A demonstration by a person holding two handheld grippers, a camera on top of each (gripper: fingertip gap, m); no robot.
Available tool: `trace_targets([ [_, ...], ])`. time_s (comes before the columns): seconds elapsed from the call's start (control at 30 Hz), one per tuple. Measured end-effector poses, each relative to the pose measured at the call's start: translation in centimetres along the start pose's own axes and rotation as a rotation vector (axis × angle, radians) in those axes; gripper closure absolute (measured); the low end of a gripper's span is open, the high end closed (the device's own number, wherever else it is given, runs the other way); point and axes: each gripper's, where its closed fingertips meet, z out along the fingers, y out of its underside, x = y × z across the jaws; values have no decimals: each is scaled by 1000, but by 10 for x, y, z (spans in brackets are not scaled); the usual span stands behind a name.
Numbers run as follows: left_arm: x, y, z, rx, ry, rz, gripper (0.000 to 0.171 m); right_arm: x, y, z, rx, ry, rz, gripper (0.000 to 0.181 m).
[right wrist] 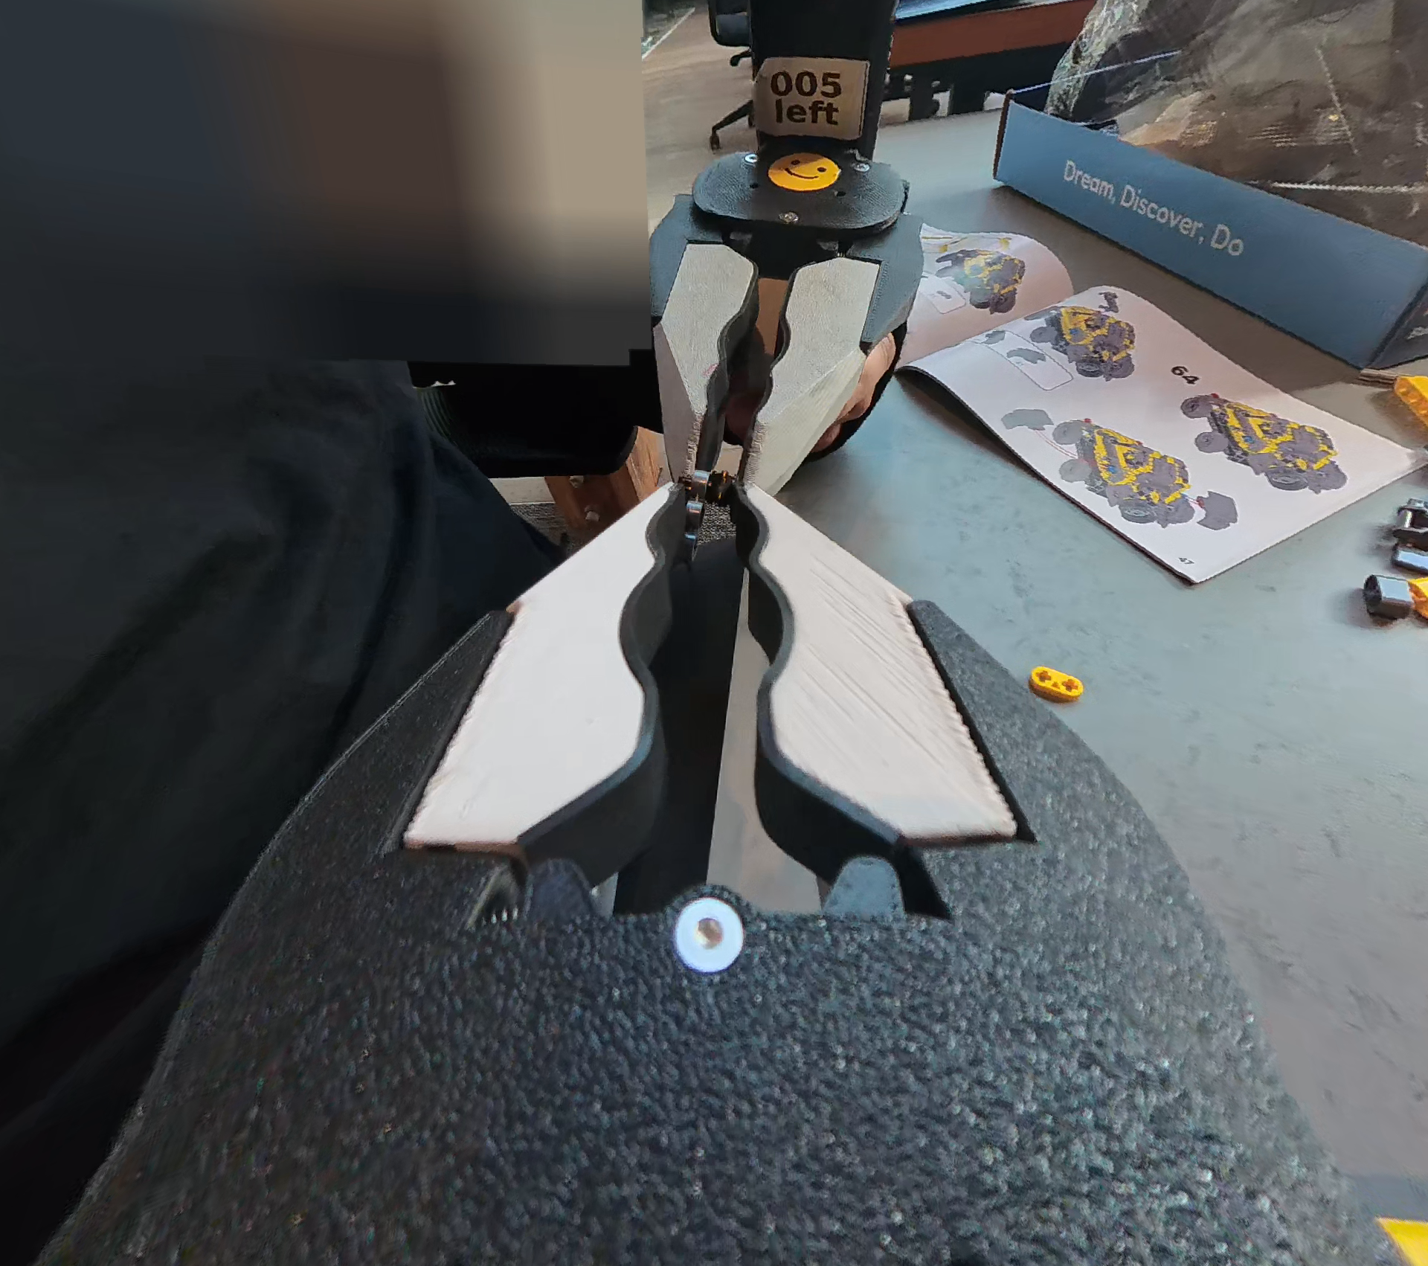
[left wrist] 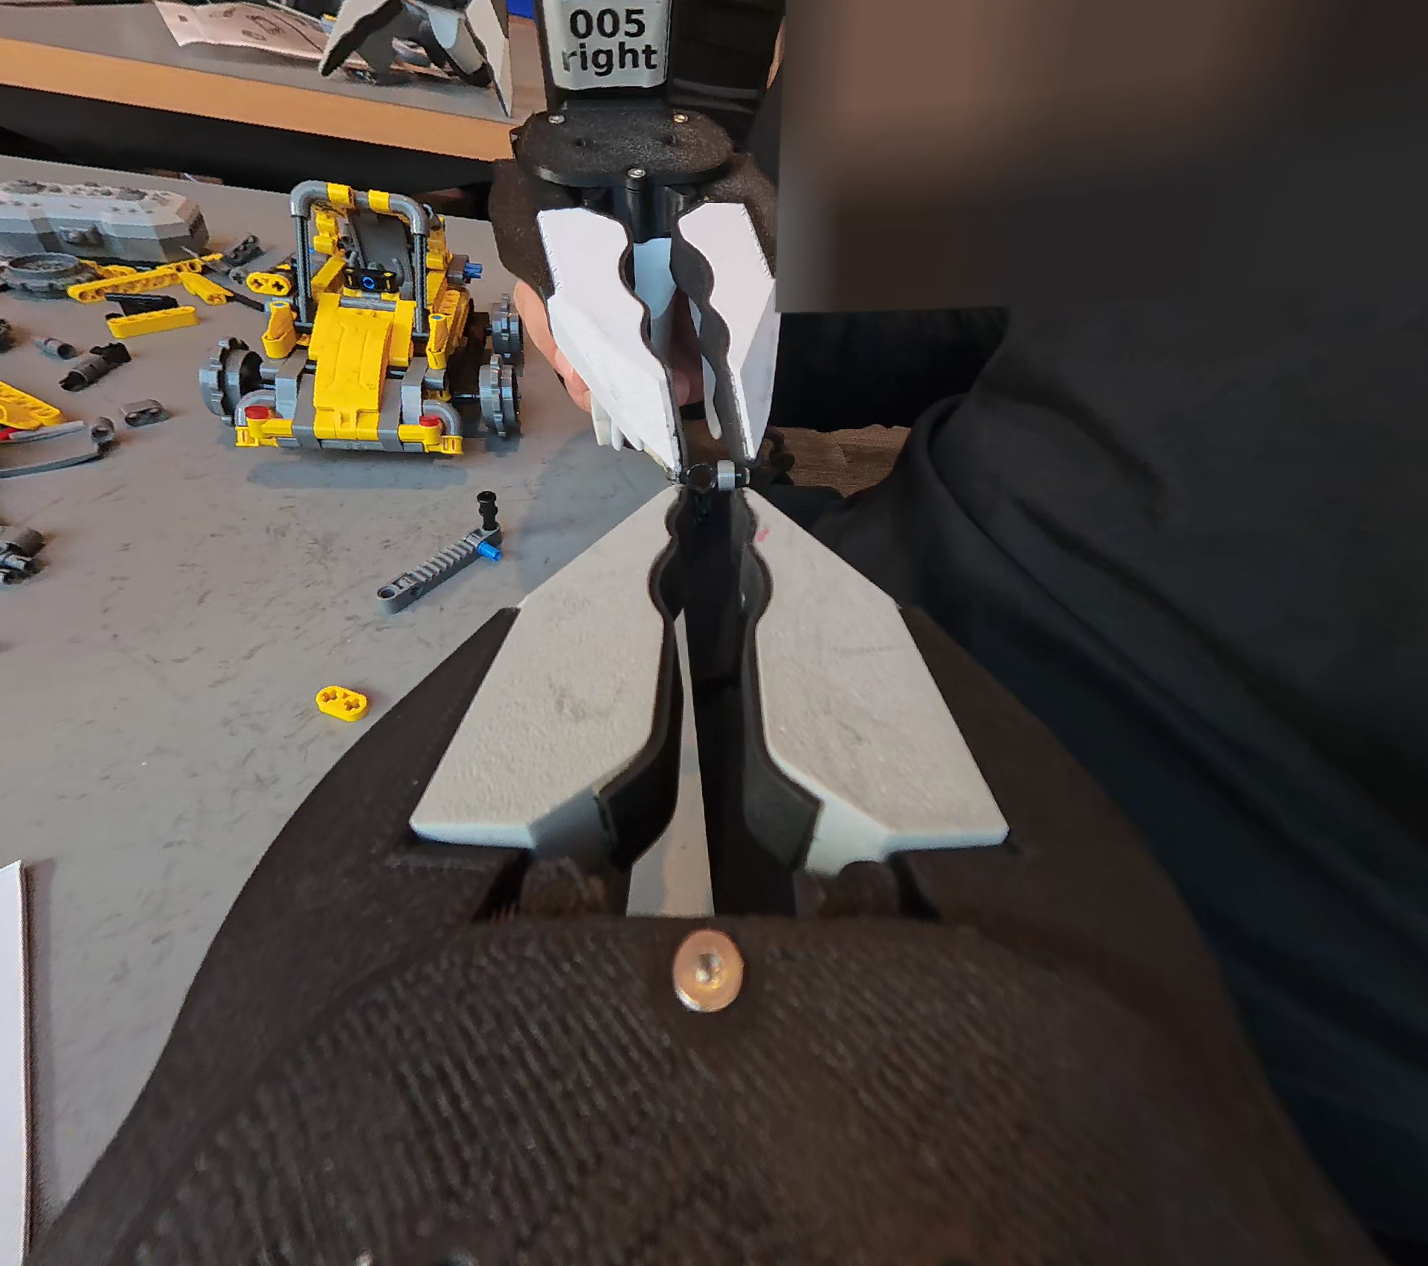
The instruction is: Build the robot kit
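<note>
My left gripper point(left wrist: 707, 495) and my right gripper point(right wrist: 707, 495) meet tip to tip in the air, just off the table's edge and in front of a person in dark clothing. A small black and grey connector piece point(left wrist: 712, 476) sits pinched where the tips meet, and it also shows in the right wrist view point(right wrist: 698, 491). Both pairs of fingers are closed down to a narrow gap on it. In the left wrist view the right gripper point(left wrist: 715, 452) comes in from above. In the right wrist view the left gripper point(right wrist: 717, 468) does the same. Most of the piece is hidden by the fingertips.
A yellow and grey brick vehicle point(left wrist: 348, 332) stands on the grey table point(left wrist: 193, 688) among loose parts, with a grey toothed bar point(left wrist: 440, 564) and a small yellow two-hole link point(left wrist: 341, 702) nearer. An open instruction booklet point(right wrist: 1144, 425), a blue box point(right wrist: 1205, 224) and a plastic bag point(right wrist: 1275, 31) lie to the right. Less than 4 cm separates the two grippers' tips.
</note>
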Motion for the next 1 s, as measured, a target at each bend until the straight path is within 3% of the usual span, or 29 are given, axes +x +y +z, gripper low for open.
trace_targets([
  [0.43, -2, 4, 2, -31, -21, 8, 164, 2, 5, 1, -74, 30, -43, 170],
  [0.7, 7, 8, 4, -58, -15, 96, 170, -11, 8, 3, -136, 14, -154, 171],
  [1.0, 5, 7, 5, -55, 0, 52, 164, -3, 7, 0, -147, 78, -170, 171],
])
